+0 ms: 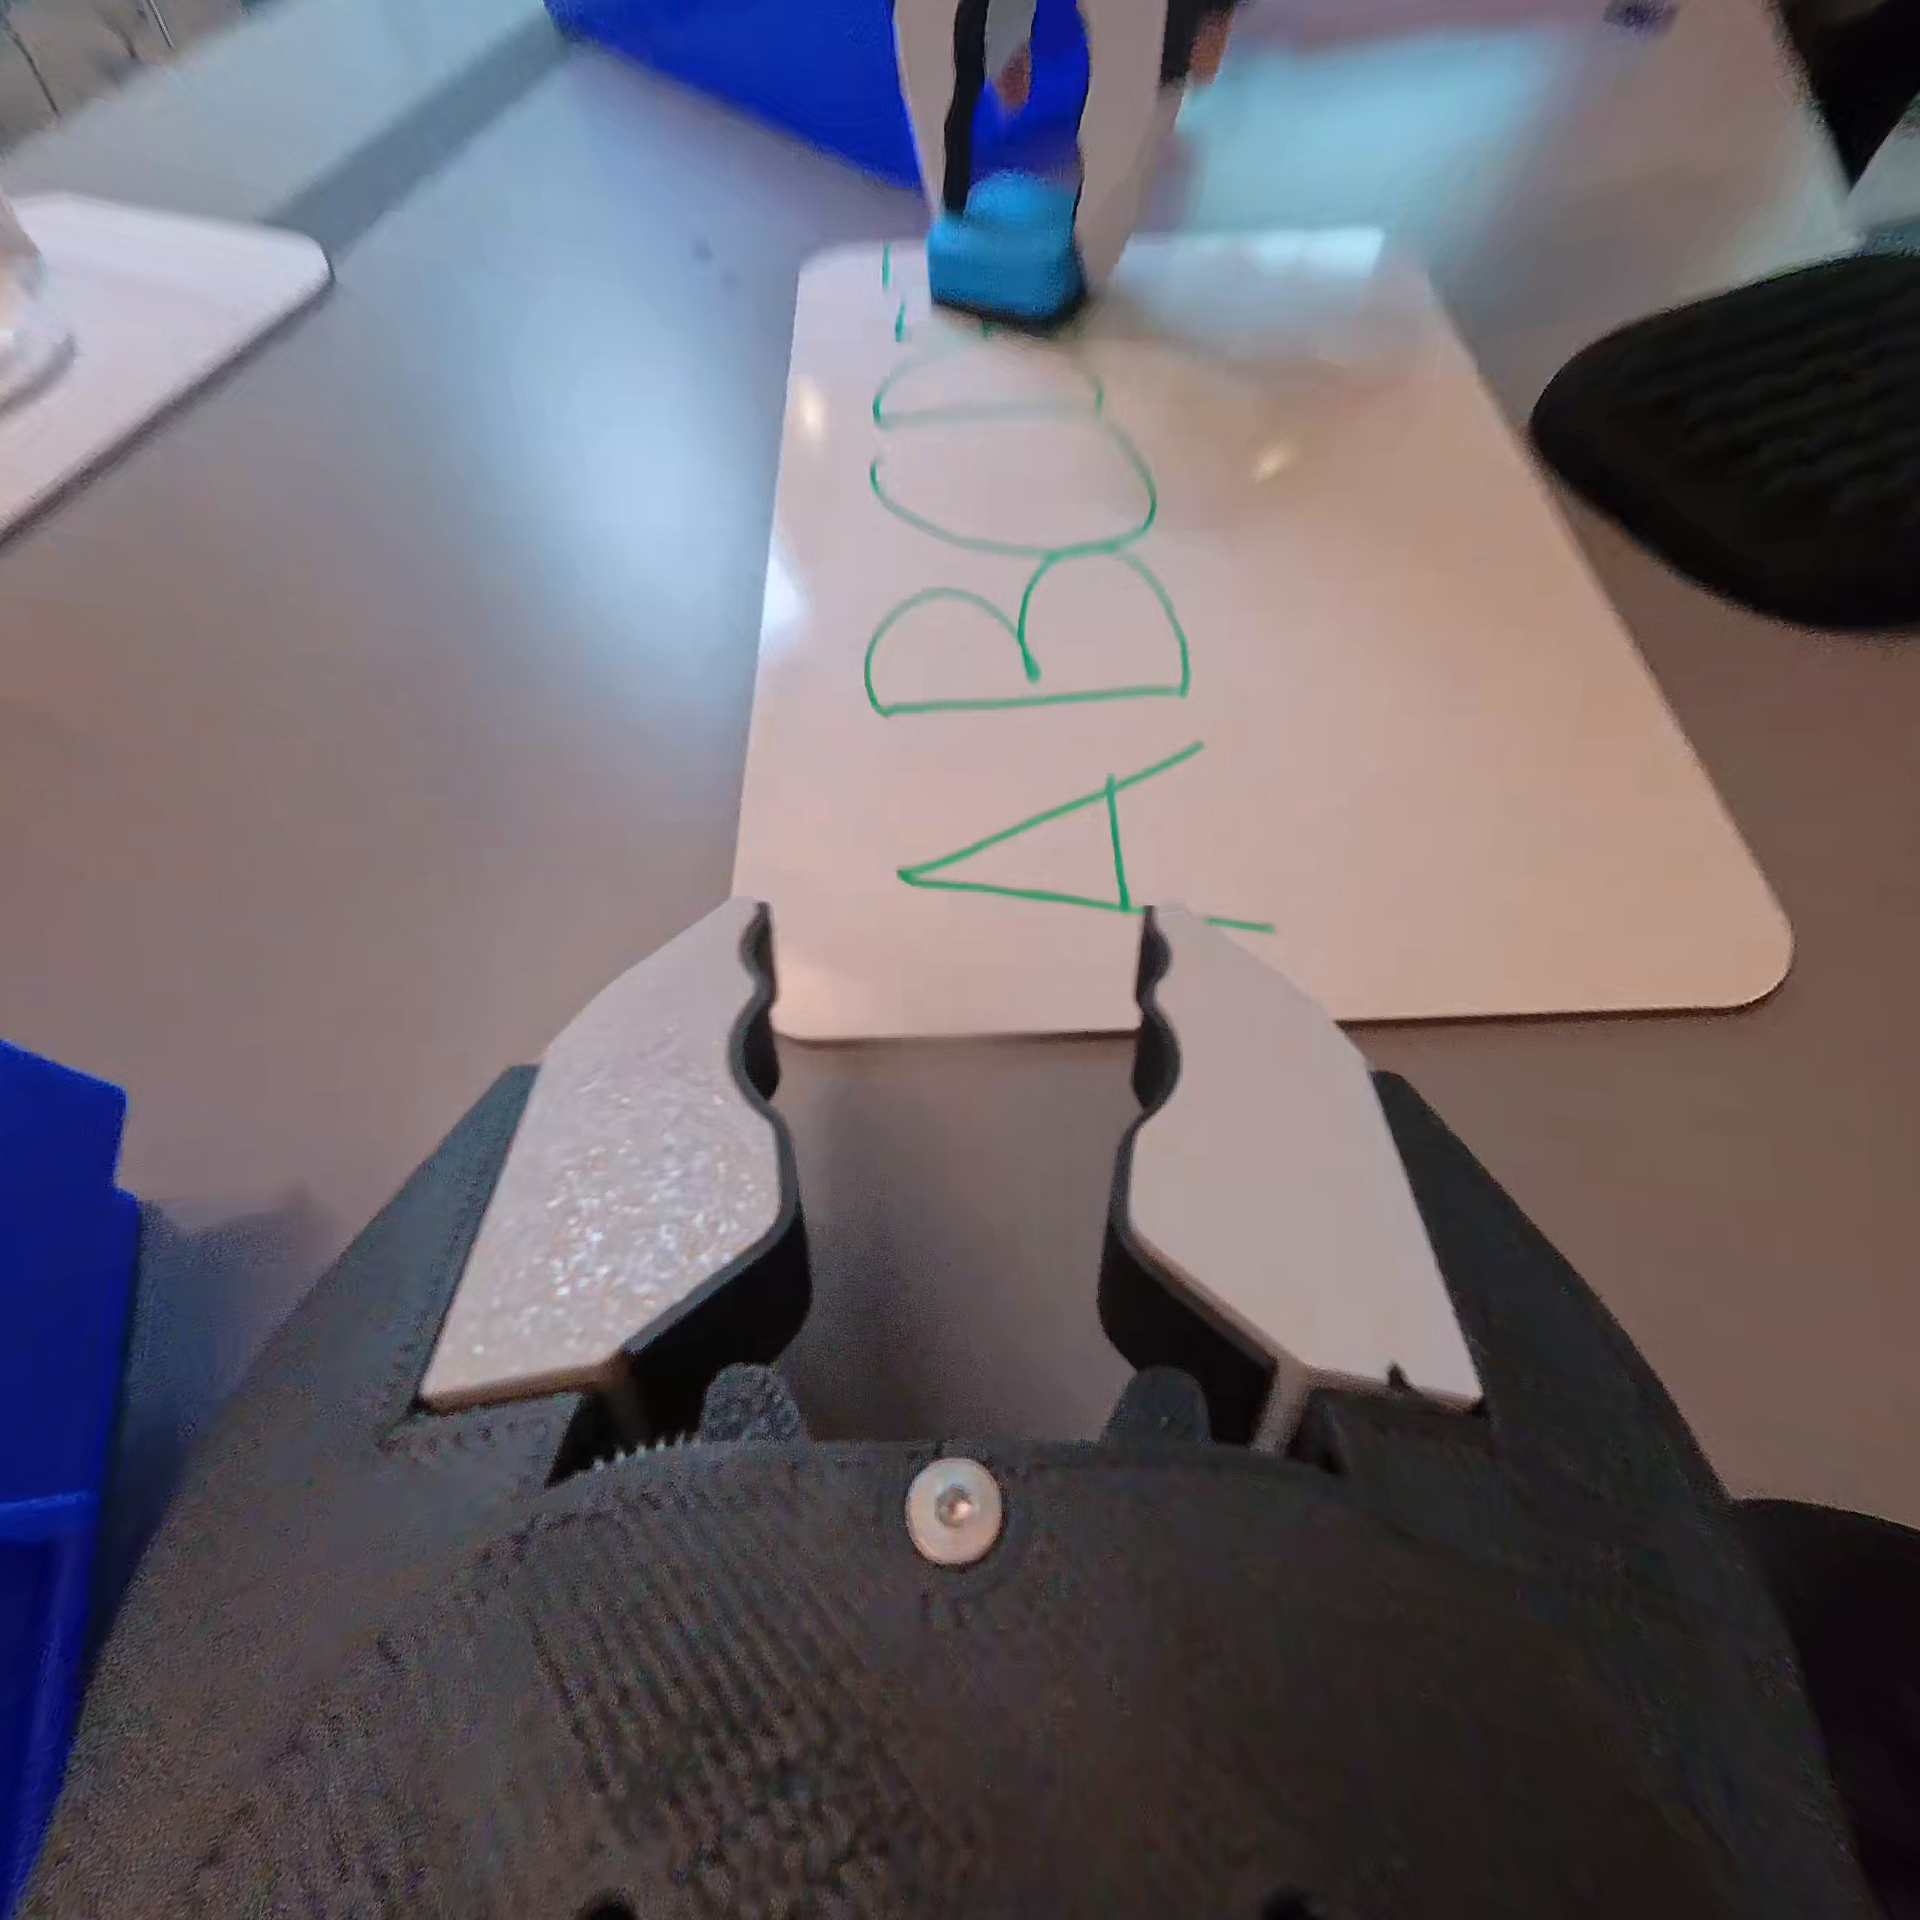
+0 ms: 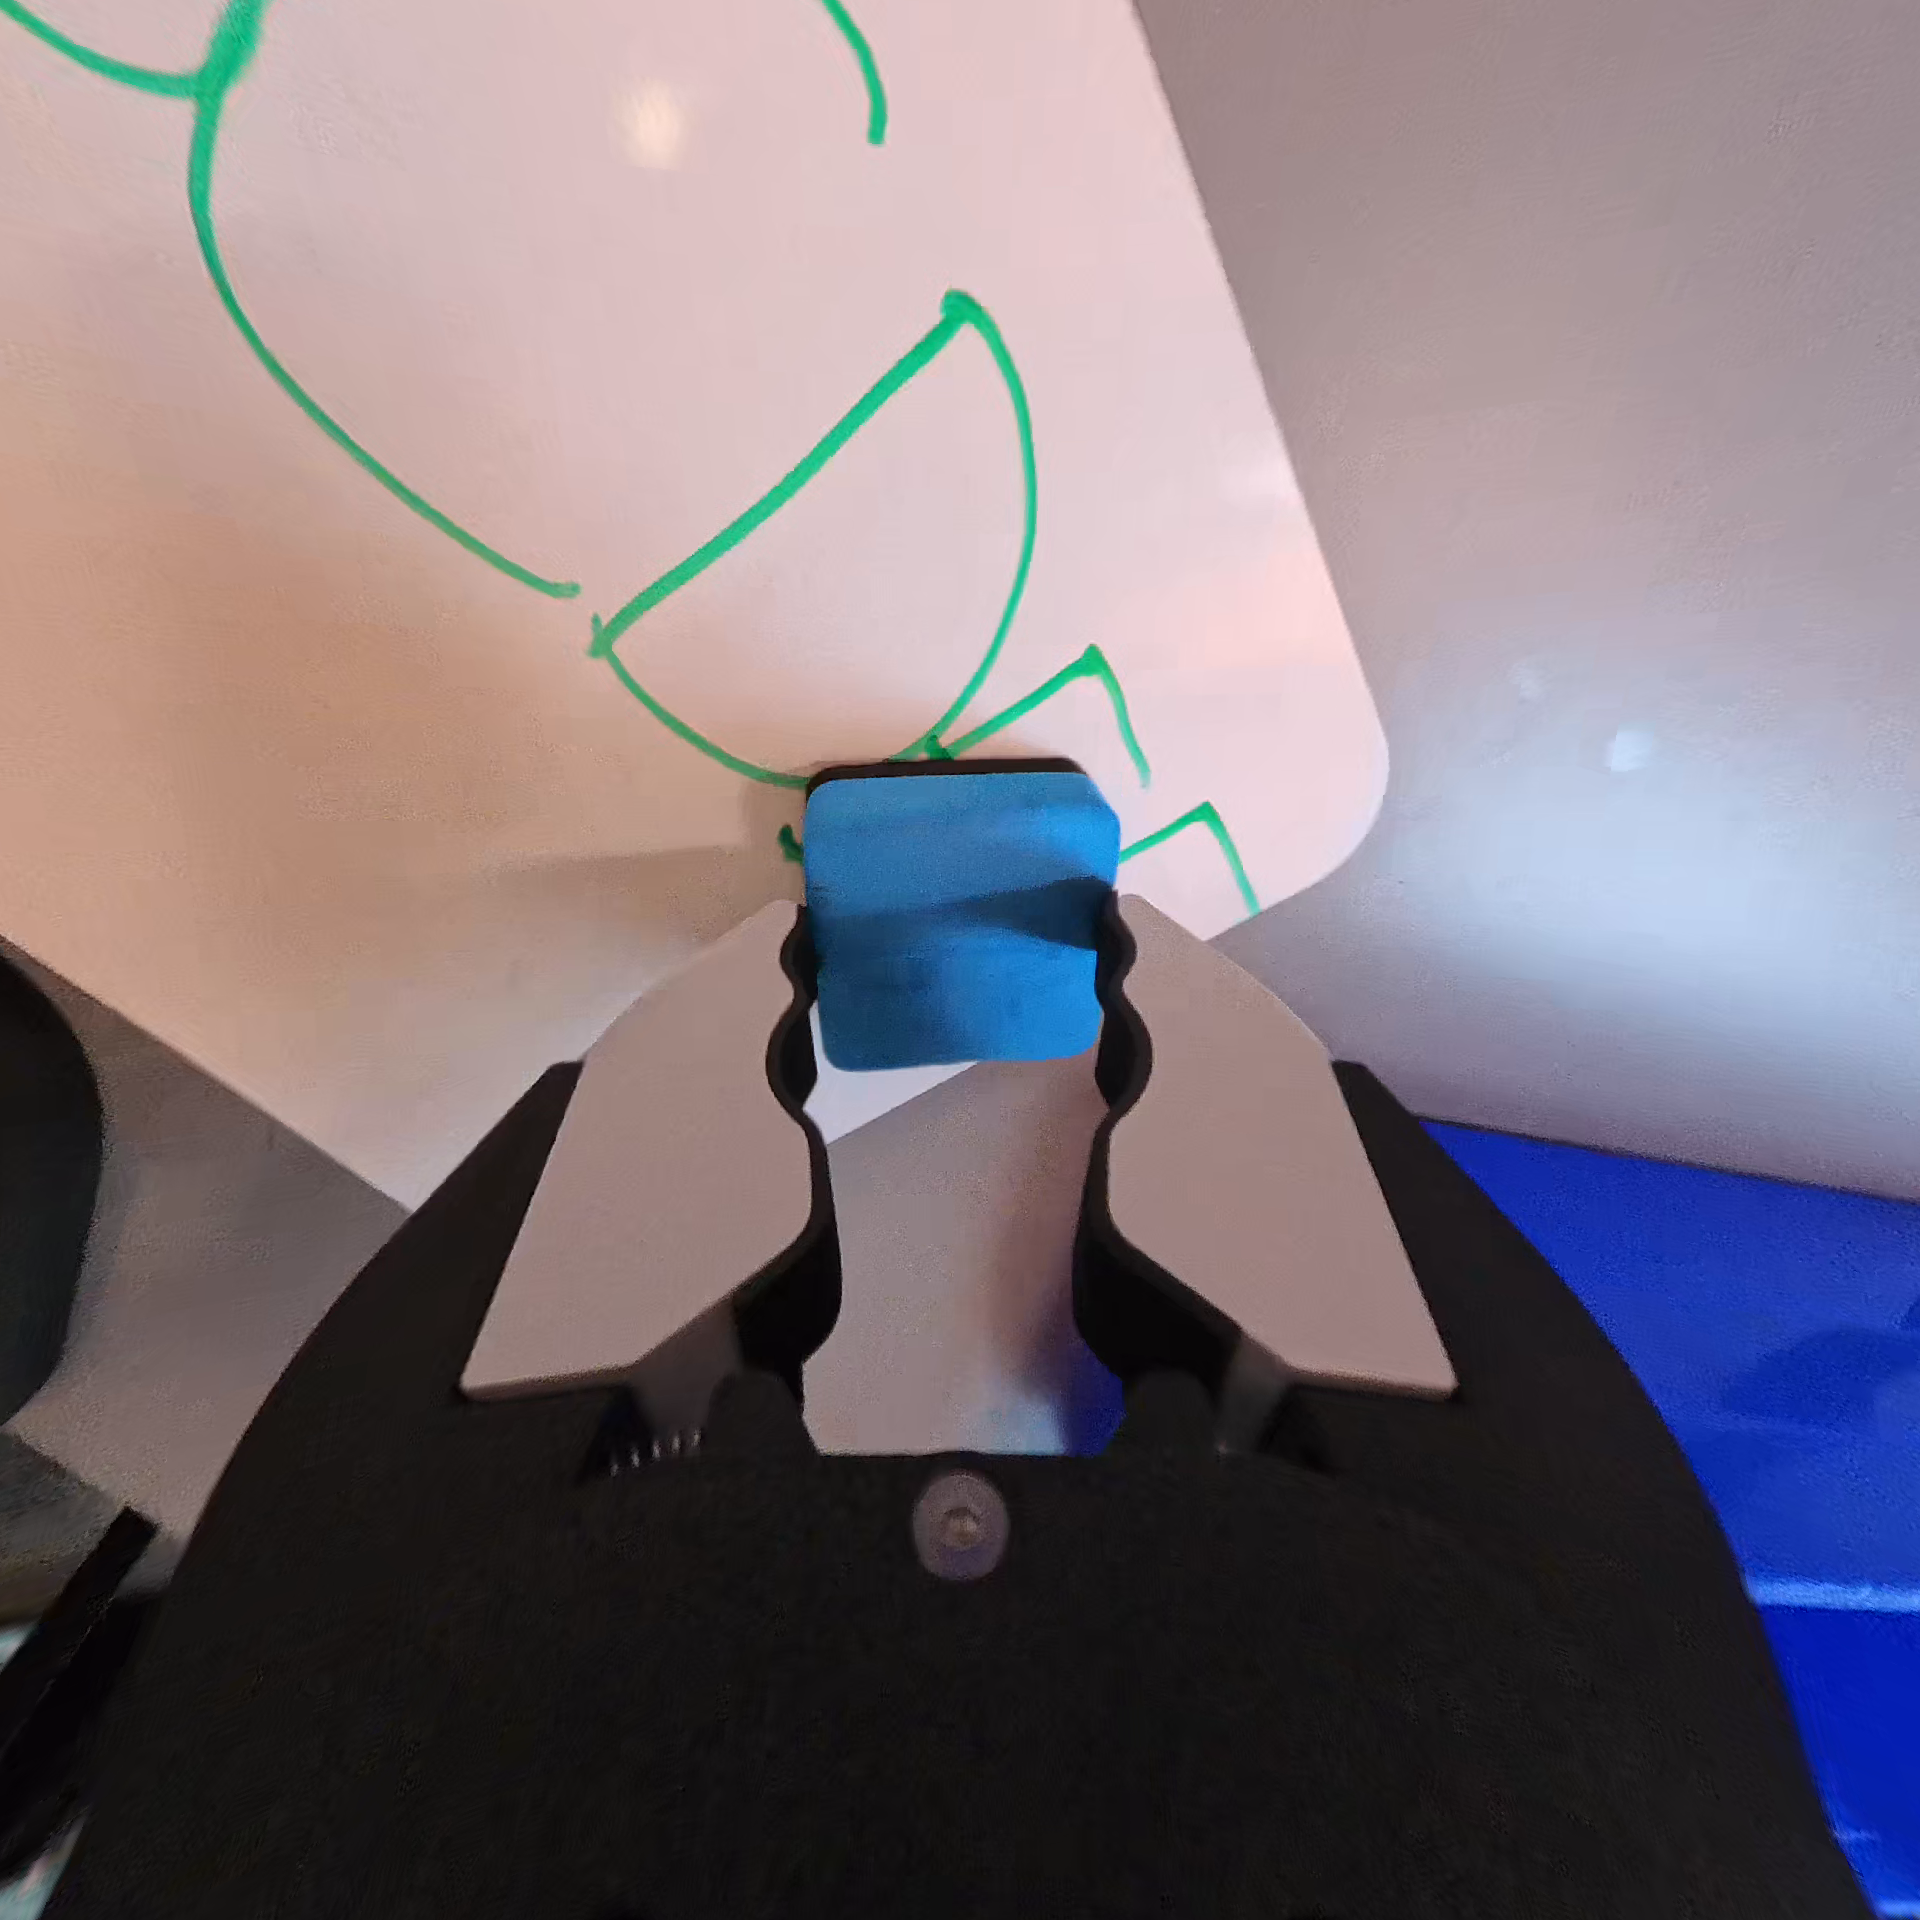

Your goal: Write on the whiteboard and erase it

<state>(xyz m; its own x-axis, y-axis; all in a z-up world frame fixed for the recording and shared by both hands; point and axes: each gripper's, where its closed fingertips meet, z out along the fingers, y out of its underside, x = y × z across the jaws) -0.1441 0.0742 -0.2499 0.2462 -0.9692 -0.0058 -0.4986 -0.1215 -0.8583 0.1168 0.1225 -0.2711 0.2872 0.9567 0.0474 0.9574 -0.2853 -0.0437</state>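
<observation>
A flat white whiteboard with round corners [image 1: 1299, 623] lies on a smooth grey table [image 1: 416, 623] and fills the middle of the left wrist view. Green marker writing [image 1: 1029, 623] runs down it toward the top of the frame. At the top, the right gripper [image 2: 954, 914] squeezes a small blue foam eraser block [image 2: 956, 925] between its two silver fingers and presses it on the far end of the board, on top of the green lines. The left gripper [image 1: 956, 925] sits low in its frame with its fingers spread apart, holding nothing, its tips just over the near edge of the board. A blue box [image 1: 52, 1351] is at the lower left.
</observation>
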